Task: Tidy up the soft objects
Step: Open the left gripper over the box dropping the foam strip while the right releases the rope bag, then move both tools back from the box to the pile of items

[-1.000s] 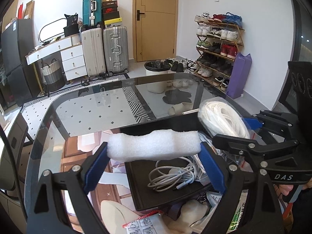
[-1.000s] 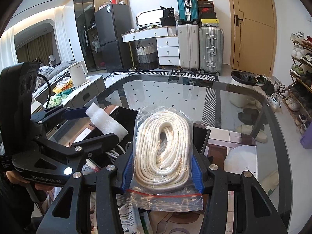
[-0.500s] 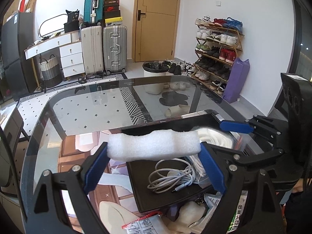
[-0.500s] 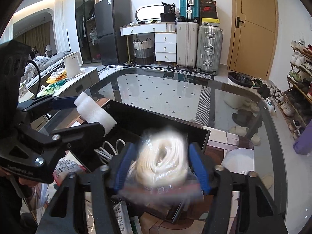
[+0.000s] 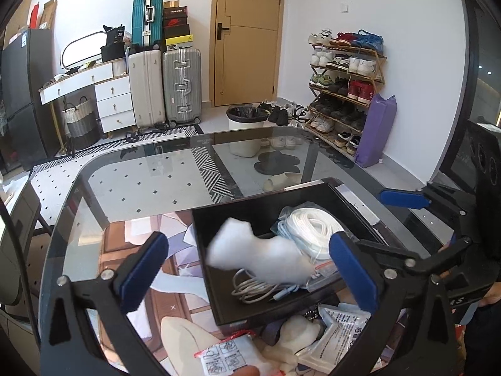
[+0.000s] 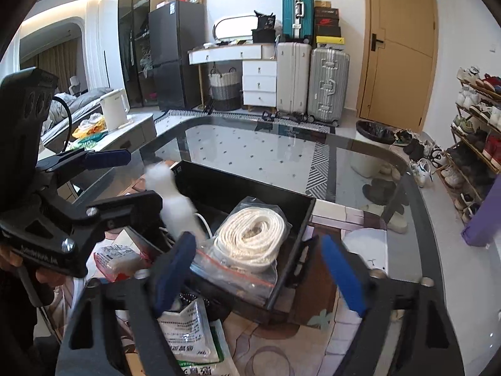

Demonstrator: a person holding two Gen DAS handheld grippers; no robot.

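Note:
A black tray (image 5: 238,213) (image 6: 275,202) sits on the glass table. A clear bag of white rope (image 6: 250,241) (image 5: 310,228) lies in the tray beside a grey cable (image 5: 253,288). A white foam piece (image 5: 260,255) (image 6: 175,203), blurred, is loose over the tray and falling into it. My left gripper (image 5: 247,272) is open and empty above the tray; it also shows in the right wrist view (image 6: 125,181). My right gripper (image 6: 260,275) is open and empty just behind the rope bag; it also shows in the left wrist view (image 5: 404,216).
Several packets (image 6: 188,335) (image 5: 228,357) and soft white items (image 5: 300,332) lie on the table's near side. The glass table (image 5: 141,181) stretches away beyond the tray. Suitcases, drawers, a door and a shoe rack stand along the far walls.
Both grippers have opened. The rope bag has dropped from my right gripper into the tray. The foam piece has left my left gripper and is falling toward the tray.

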